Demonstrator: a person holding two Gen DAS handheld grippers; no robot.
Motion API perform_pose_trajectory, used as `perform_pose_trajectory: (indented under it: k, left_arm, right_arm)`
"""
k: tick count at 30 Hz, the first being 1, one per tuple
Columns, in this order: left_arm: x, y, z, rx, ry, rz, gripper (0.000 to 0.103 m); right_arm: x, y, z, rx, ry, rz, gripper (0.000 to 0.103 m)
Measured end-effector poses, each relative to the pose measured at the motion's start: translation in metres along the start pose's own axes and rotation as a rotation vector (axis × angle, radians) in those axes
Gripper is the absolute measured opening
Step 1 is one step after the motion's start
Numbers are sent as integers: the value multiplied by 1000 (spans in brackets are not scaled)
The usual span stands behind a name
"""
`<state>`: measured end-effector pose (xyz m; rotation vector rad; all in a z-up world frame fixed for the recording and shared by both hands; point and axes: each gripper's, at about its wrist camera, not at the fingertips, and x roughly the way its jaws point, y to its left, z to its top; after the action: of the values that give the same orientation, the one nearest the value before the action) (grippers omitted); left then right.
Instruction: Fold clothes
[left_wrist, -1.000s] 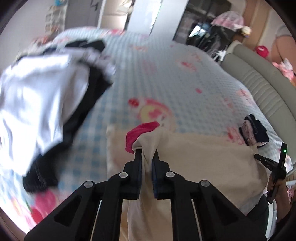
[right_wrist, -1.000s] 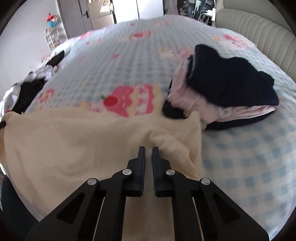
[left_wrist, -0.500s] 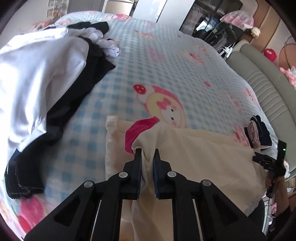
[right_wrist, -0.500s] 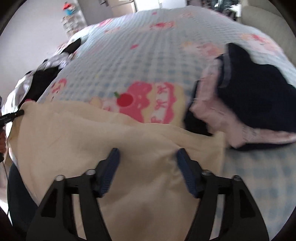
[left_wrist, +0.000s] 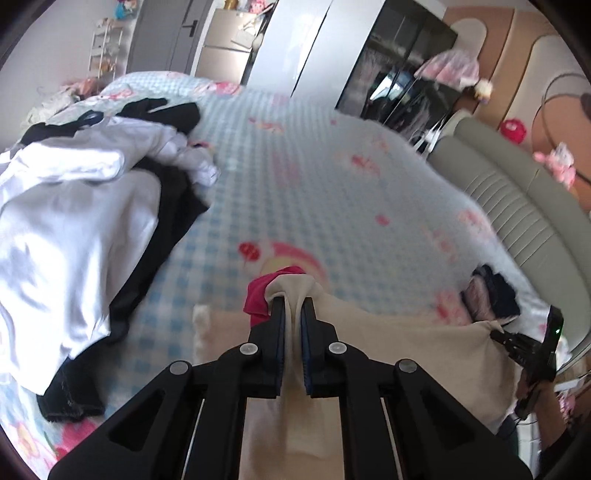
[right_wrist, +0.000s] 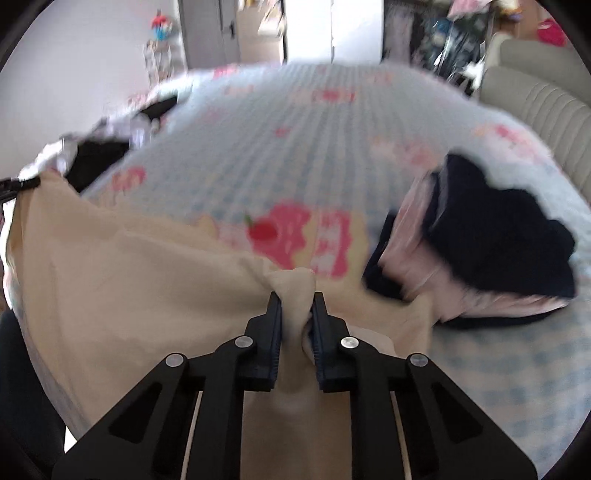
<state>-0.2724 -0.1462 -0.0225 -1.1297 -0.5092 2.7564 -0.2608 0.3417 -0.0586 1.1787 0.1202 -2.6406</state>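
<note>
A cream garment (left_wrist: 399, 343) with a pink collar patch (left_wrist: 258, 299) hangs stretched between both grippers above the near edge of the bed. My left gripper (left_wrist: 291, 306) is shut on a bunched corner of it. My right gripper (right_wrist: 297, 302) is shut on the opposite bunched corner of the cream garment (right_wrist: 129, 280). The right gripper also shows at the far right of the left wrist view (left_wrist: 524, 347). The left gripper's tip shows at the left edge of the right wrist view (right_wrist: 18, 183).
The bed (left_wrist: 314, 184) has a blue checked cover with pink cartoon prints. A heap of white and black clothes (left_wrist: 74, 206) lies on its left. A folded stack of dark and pink clothes (right_wrist: 480, 240) lies on the right. A grey padded headboard (left_wrist: 517, 199) borders the right side.
The right gripper opened half a second ago and has now shut on a bunched corner of the cream garment. Both grippers have lifted and the cloth is pulled taut between them.
</note>
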Motion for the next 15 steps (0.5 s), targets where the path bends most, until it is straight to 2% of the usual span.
perform_pose_trajectory:
  k: [1,3,5,6,7,8,9,10,12,15]
  left_arm:
    - [8,2,3,1,3,10,8]
    - [29,8,4,-1,38,27,12]
    - [75,30,-4,-53,165,63,16]
    - [91,38,-11,-90,228,83,21]
    - [98,45,-16,-118,256,90,22]
    - [105,52,-22,-146,285,96,23]
    - [110,58,-26,-169,305,102,23]
    - [98,57,-25,-165,276,109,25]
    - [62,54,-24,-152,195,116,36]
    - [2,56,-35,-152,100,87,37]
  right_arm:
    - [-5,-2,3,12,-21,-14,13]
    - [15,-8,0,40,26,-41,14]
    - [34,-14,-3,68,73,-67,16]
    - [44,-17,-4,81,97,-81,20]
    - [54,-20,-6,95,120,-94,24]
    - [64,-23,-7,109,144,-107,33]
    - [71,-25,-8,119,158,-121,33]
    - [67,-23,-8,112,137,-136,34]
    - [45,-22,-6,131,101,-140,51]
    - [5,-23,-6,189,43,-120,57]
